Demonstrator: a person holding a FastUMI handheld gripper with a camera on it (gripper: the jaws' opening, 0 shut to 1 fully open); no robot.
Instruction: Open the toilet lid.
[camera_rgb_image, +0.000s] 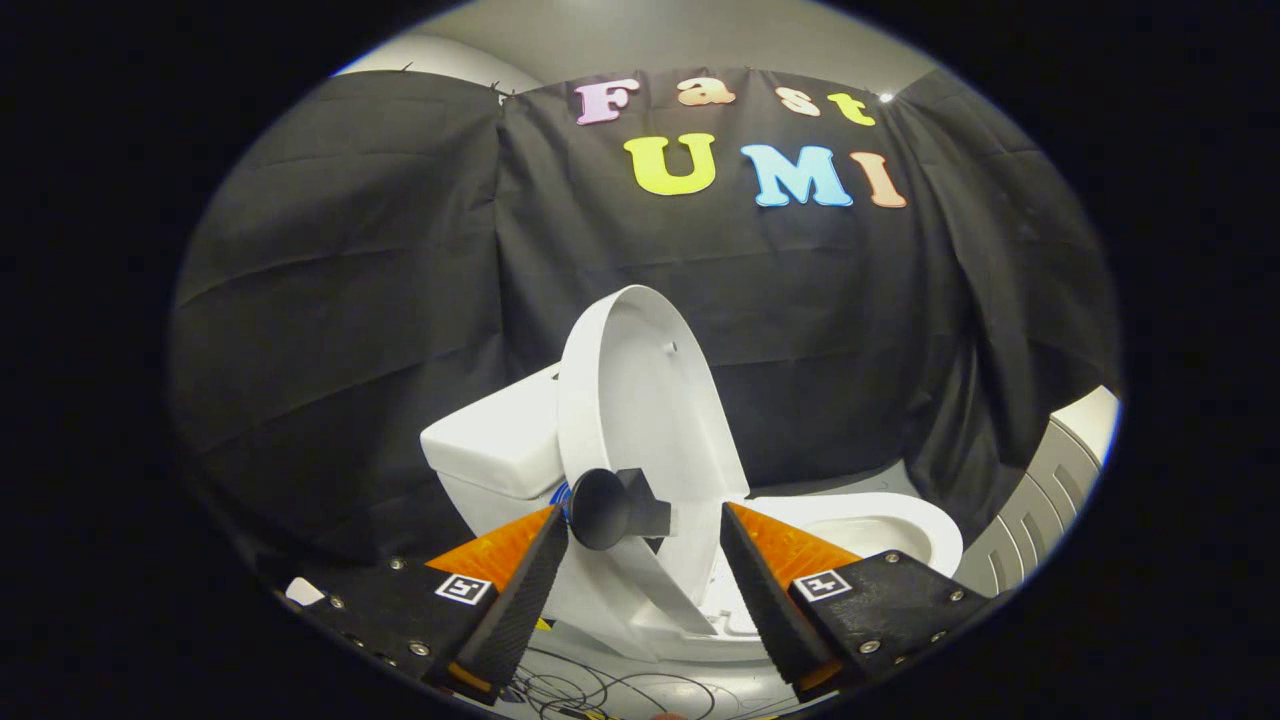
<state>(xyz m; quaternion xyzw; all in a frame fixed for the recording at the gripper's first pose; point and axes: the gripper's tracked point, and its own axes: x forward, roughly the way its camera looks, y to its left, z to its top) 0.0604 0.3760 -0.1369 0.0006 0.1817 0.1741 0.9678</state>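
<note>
support surface: pale floor (700, 690), seen low between and below the two fingers of the gripper (645, 540); fingers spread apart, pressing on nothing. standing directly on the floor: white toilet (500, 450), its base just beyond the fingertips. lid (640, 400) is raised, near upright, with a black knob handle (610, 508) on its edge, between the fingertips and just ahead of them. thin dark cables (590, 692) lie looped on the floor in front of the toilet base. the booth's black cloth (350, 350) hangs down to floor level behind the toilet.
</note>
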